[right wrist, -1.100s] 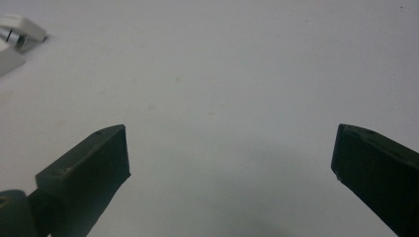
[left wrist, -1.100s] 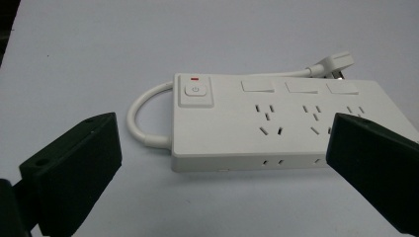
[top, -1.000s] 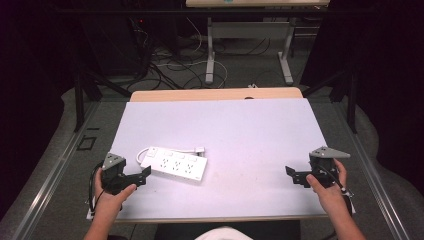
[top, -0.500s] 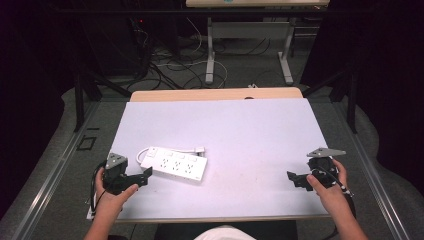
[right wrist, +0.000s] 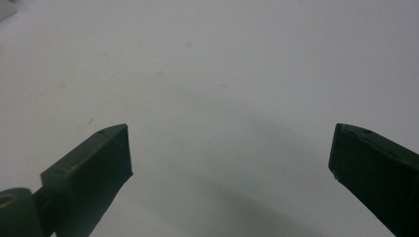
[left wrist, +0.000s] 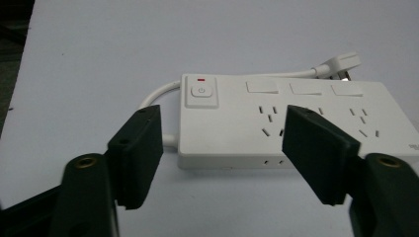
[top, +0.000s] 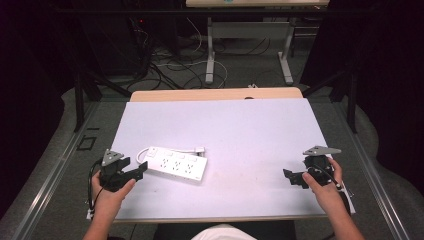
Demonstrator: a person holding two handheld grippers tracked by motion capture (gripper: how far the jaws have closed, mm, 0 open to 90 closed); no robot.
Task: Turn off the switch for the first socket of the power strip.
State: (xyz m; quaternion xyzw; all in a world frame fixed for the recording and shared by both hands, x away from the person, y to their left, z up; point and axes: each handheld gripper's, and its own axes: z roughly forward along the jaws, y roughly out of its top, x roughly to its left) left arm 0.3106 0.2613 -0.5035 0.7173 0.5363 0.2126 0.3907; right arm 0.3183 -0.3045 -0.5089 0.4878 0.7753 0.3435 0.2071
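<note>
A lab: dark curtains (top: 30, 75), floor cables (top: 170, 67), white-covered table (top: 225, 125)

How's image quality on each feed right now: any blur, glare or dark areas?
High view: table evenly lit, surroundings dark, slightly soft. Left gripper view: power strip sharp, its switch and sockets readable, no glare; the near jaws are a little soft. Right gripper view: dim and greyish, with a soft shadow on the bare surface between the open jaws.

White rectangular plastic power strip (top: 177, 163) lies flat on table's left-front area, sockets up, short white cord (left wrist: 159, 94) curled behind it.
</note>
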